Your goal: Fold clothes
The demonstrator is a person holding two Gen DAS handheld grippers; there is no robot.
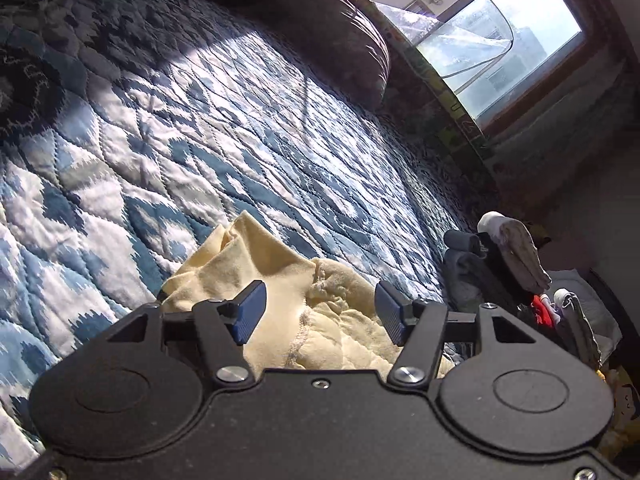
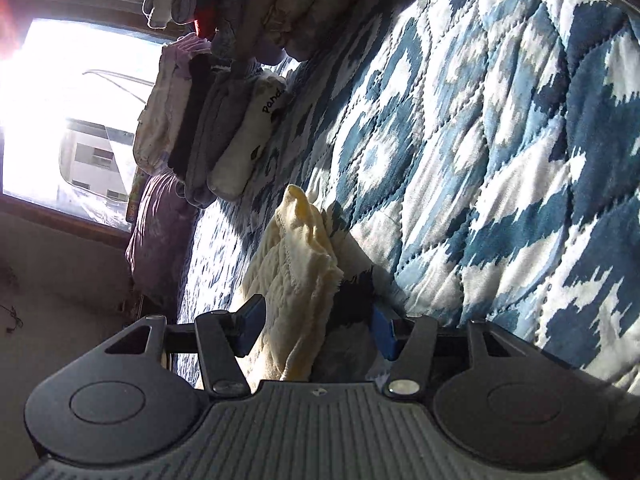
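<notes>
Cream garment (image 1: pixel 280 280) bunched on the quilt (image 1: pixel 200 140).
Left gripper (image 1: pixel 320 312) and right gripper (image 2: pixel 316 328) are held agape; quilt could be pinched too.

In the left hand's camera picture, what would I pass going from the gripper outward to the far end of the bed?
Left gripper, open → pale yellow garment → blue-and-white quilt → dark pillow → window.

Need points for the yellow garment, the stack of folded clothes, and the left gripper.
yellow garment (image 1: pixel 280 276), left wrist view, on the smooth upper panel above the seam.
stack of folded clothes (image 2: pixel 240 148), right wrist view, on the white piece with dark lettering.
left gripper (image 1: pixel 320 312), left wrist view, midway between the blue fingertips.
</notes>
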